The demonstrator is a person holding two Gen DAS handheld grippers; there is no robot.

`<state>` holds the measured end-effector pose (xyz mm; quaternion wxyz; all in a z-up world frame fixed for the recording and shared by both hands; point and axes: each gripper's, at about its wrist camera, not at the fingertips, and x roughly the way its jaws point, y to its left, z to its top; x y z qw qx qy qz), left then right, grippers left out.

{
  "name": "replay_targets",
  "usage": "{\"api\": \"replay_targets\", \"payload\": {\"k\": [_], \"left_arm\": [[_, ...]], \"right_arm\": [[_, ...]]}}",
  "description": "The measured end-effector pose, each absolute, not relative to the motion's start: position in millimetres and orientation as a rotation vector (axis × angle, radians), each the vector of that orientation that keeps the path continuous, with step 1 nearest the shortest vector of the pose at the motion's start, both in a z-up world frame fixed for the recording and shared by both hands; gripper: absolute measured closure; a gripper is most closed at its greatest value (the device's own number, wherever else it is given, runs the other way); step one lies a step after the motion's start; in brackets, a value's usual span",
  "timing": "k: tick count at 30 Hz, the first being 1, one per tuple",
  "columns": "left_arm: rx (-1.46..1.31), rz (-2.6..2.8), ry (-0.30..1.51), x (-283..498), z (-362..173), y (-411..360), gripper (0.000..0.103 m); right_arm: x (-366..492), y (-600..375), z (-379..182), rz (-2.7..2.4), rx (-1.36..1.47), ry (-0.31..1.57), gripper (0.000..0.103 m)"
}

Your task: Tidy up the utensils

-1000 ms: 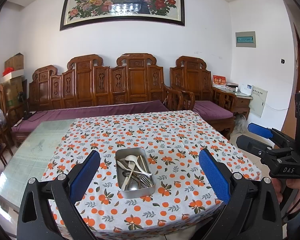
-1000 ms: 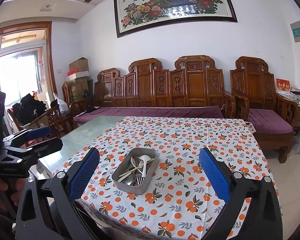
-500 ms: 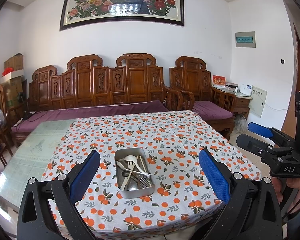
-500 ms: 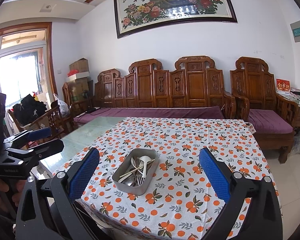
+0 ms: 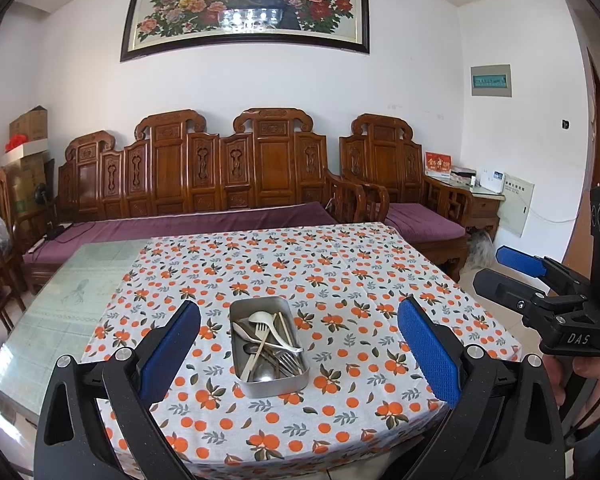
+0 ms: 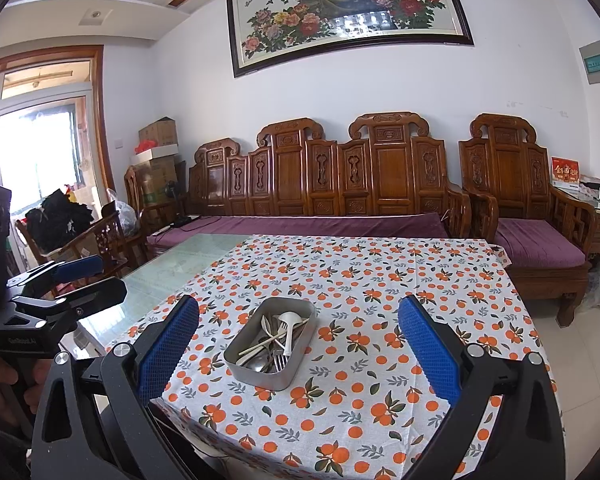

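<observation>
I hold both grippers above the near edge of the table, and I take the metal tin [image 5: 269, 344] as my landmark. It sits on the orange-print tablecloth [image 5: 340, 280], closer to the near edge than to the sofa side. Inside the tin lies a jumble of utensils [image 5: 266, 344]: a white spoon [image 5: 274, 330] across the top, a pale fork [image 5: 259, 338] leaning beside it, and metal forks [image 5: 288, 360] and spoons beneath, all overlapping.

My left gripper [image 5: 298, 354] has its blue pads spread wide, one on each side of the tin, with nothing between them; it hangs short of the tin and does not touch it. My right gripper [image 6: 298, 352] is spread just as wide and equally empty, framing the tin [image 6: 270, 342] from its right-hand side and also clear of it. In the left wrist view the right gripper [image 5: 532, 276] shows well to the right of the tin, off the table edge, with a hand [image 5: 592, 376] on its handle.

Left of the tin, beyond the cloth, the bare glass tabletop [image 5: 60, 304] shows. Behind the tin stands a carved wooden sofa [image 5: 204, 176] with a purple cushion.
</observation>
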<state>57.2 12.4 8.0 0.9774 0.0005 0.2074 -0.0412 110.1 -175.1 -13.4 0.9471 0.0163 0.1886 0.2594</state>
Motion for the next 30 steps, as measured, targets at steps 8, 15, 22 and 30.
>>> {"api": "replay_targets", "payload": {"k": [8, 15, 22, 30], "left_arm": [[0.0, -0.086, 0.414, 56.7, 9.0, 11.5, 0.008], [-0.001, -0.087, 0.412, 55.9, 9.3, 10.6, 0.008], [-0.001, -0.086, 0.412, 55.7, 9.2, 10.7, 0.008], [0.0, -0.086, 0.413, 55.2, 9.8, 10.5, 0.008]], "right_arm": [[109.4, -174.4, -13.6, 0.527, 0.032, 0.383, 0.003], [110.0, -175.7, -13.6, 0.529, 0.036, 0.384, 0.003], [111.4, -175.5, -14.9, 0.528, 0.038, 0.384, 0.003], [111.6, -176.4, -14.8, 0.529, 0.039, 0.383, 0.003]]}}
